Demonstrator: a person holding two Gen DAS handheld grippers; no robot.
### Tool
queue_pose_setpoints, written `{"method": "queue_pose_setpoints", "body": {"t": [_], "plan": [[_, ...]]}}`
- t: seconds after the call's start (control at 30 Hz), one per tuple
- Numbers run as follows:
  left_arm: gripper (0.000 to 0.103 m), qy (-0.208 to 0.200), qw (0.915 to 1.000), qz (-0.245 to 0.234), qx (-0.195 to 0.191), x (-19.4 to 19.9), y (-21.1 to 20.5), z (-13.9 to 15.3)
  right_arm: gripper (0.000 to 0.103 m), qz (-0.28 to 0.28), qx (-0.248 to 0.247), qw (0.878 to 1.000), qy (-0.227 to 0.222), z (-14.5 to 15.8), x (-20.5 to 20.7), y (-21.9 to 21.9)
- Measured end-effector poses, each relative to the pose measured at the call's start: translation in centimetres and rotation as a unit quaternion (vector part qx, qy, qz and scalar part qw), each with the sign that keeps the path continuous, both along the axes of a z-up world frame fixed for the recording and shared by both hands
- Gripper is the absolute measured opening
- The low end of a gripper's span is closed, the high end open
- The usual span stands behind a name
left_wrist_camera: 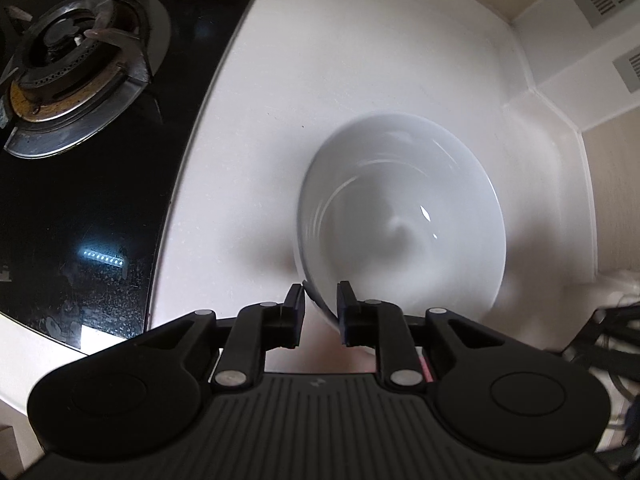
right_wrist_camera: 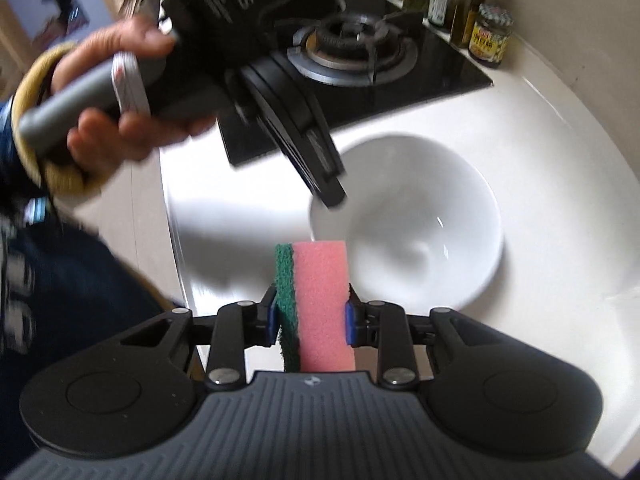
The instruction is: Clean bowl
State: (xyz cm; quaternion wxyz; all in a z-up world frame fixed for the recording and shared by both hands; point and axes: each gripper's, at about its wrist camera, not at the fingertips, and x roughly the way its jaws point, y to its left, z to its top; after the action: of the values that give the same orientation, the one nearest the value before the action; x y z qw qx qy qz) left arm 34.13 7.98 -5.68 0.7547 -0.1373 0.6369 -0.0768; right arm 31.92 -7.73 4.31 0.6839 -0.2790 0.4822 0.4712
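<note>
While the white bowl [left_wrist_camera: 400, 216] sits on the pale desk [left_wrist_camera: 340, 60] just beside the black stove [left_wrist_camera: 100, 140], we see its near rim between the fingers of the left hand-held gripper [left_wrist_camera: 320, 304]; the jaws stand apart, not pressing it. Our right hand-held gripper [right_wrist_camera: 310, 312] is clamped on a pink and green sponge [right_wrist_camera: 320, 300], just short of the bowl's near edge. A hand [right_wrist_camera: 116, 100] holds the left tool.

Both wrist cameras look steeply down at the worktop [left_wrist_camera: 360, 60] from close above, sharing the bowl [left_wrist_camera: 400, 216] and hob [right_wrist_camera: 400, 80].
</note>
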Motion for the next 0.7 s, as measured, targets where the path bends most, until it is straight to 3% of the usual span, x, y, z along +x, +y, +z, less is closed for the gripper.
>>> {"method": "queue_pose_setpoints", "body": {"t": [0.23, 0.47, 0.7], "plan": [[0.028, -0.004, 0.9997, -0.024, 0.005, -0.2, -0.2, 0.1, 0.025, -0.024, -0.092, 0.994, -0.055, -0.9, 3.0, -2.9], [0.026, -0.007, 0.9995, -0.027, 0.014, 0.1, -0.5, 0.4, 0.025, -0.096, -0.068, 0.987, -0.110, -1.2, 7.1, -3.4], [0.019, -0.019, 0.9993, -0.012, 0.029, -0.2, -0.4, 0.2, 0.025, -0.086, -0.113, 0.980, -0.142, -2.8, 3.2, -3.1]]}}
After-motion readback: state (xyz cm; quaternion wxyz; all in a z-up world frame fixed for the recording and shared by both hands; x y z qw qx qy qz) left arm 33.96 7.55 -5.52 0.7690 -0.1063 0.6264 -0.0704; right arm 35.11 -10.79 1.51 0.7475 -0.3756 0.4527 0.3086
